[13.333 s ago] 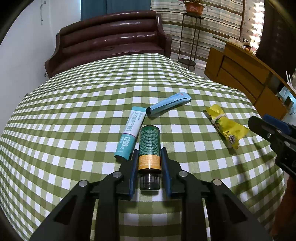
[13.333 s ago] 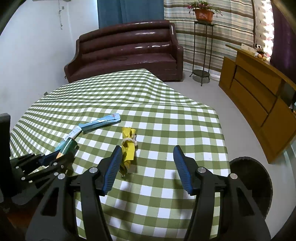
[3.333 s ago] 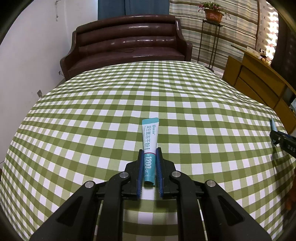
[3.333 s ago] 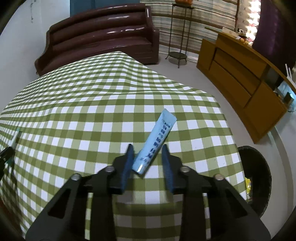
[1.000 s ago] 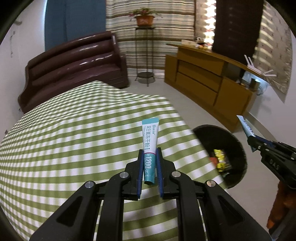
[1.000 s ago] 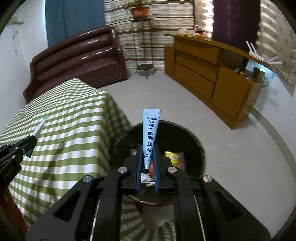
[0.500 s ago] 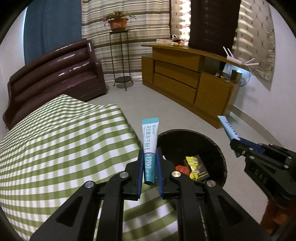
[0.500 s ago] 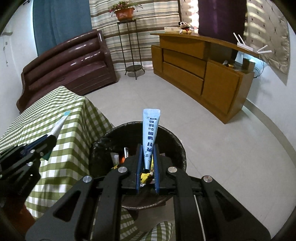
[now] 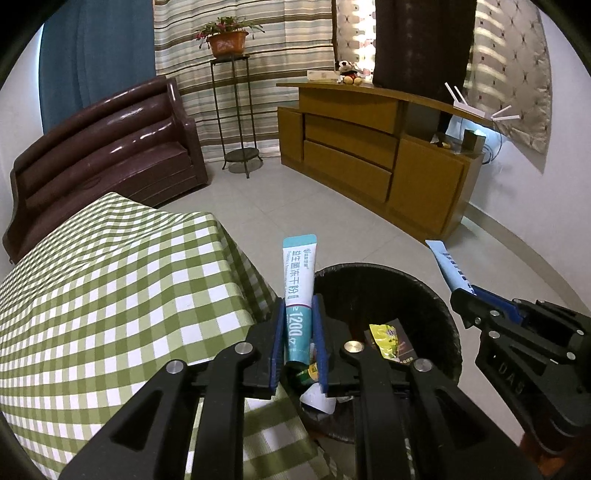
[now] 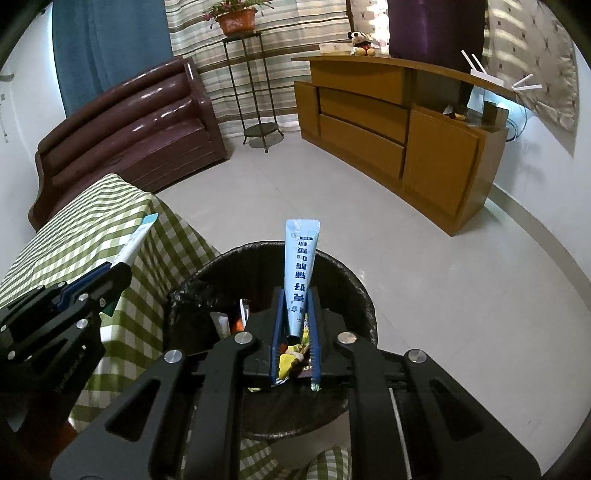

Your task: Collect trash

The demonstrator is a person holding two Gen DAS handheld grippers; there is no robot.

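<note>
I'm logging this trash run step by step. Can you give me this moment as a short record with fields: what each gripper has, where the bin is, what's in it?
left gripper: teal tube between its jaws, which have just been opening; tube not dropped
right gripper: light blue tube between its jaws, which have just been opening; tube not dropped
trash bin: black, on the floor beside the checked table, below both grippers
bin contents: yellow wrapper and other scraps

You are in a home living room: a dark leather sofa [image 9: 107,147], striped curtains [image 9: 258,33], a potted plant [image 9: 227,40] on a metal stand, a wooden sideboard [image 9: 369,158] with a plush toy [image 9: 347,72], and a checked-cloth worktop [image 9: 110,295].
</note>
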